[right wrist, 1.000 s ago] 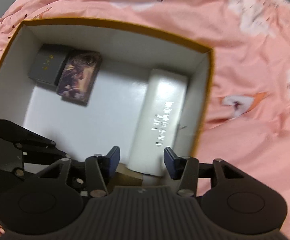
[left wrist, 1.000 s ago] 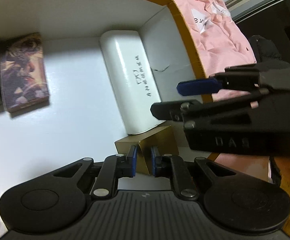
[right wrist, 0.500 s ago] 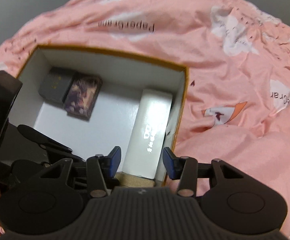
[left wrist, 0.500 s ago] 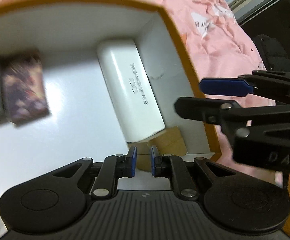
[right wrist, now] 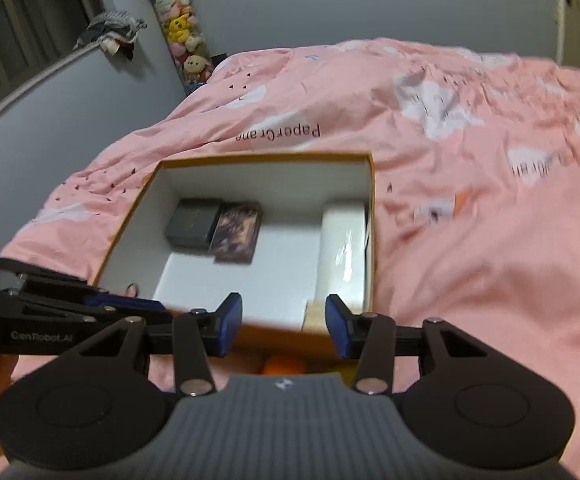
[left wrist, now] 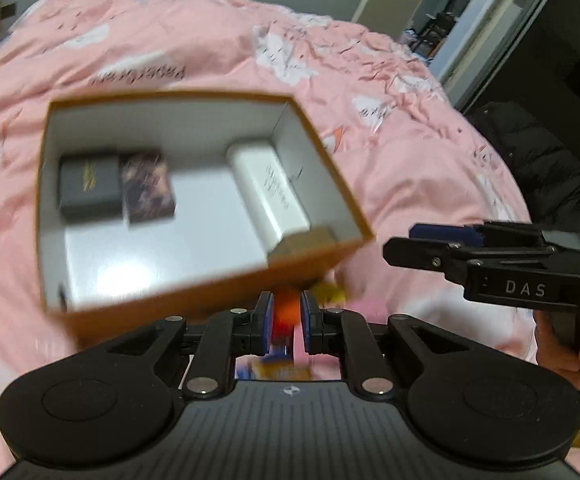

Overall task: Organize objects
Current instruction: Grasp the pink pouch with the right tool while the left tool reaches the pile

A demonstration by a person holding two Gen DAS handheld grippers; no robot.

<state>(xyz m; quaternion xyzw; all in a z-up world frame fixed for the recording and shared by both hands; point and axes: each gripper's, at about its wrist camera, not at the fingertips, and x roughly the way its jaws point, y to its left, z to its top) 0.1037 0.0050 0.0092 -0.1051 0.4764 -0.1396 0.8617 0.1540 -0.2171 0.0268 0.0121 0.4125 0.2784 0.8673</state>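
Observation:
An orange cardboard box (left wrist: 214, 292) (right wrist: 266, 158) with a white inside lies on the pink bed. In it are a white case (left wrist: 268, 192) (right wrist: 341, 252), a dark grey box (left wrist: 88, 188) (right wrist: 192, 222), a purple picture box (left wrist: 148, 186) (right wrist: 238, 232) and a small tan box (left wrist: 303, 240) (right wrist: 313, 314). My left gripper (left wrist: 286, 320) hovers above the box's near edge, its fingers a narrow gap apart and empty; blurred orange and yellow things (left wrist: 288, 308) lie below. My right gripper (right wrist: 284, 328) is open and empty over the near edge.
The pink printed bedspread (left wrist: 389, 152) (right wrist: 469, 240) surrounds the box. A dark jacket (left wrist: 529, 168) lies at the bed's right edge. Plush toys (right wrist: 180, 36) are stacked against the far wall. An orange object (right wrist: 284, 364) shows below the right gripper.
Both grippers have pulled up and back out of the box; the whole box and bed now show. The tan box stays beside the white case. The left fingers keep the same narrow gap.

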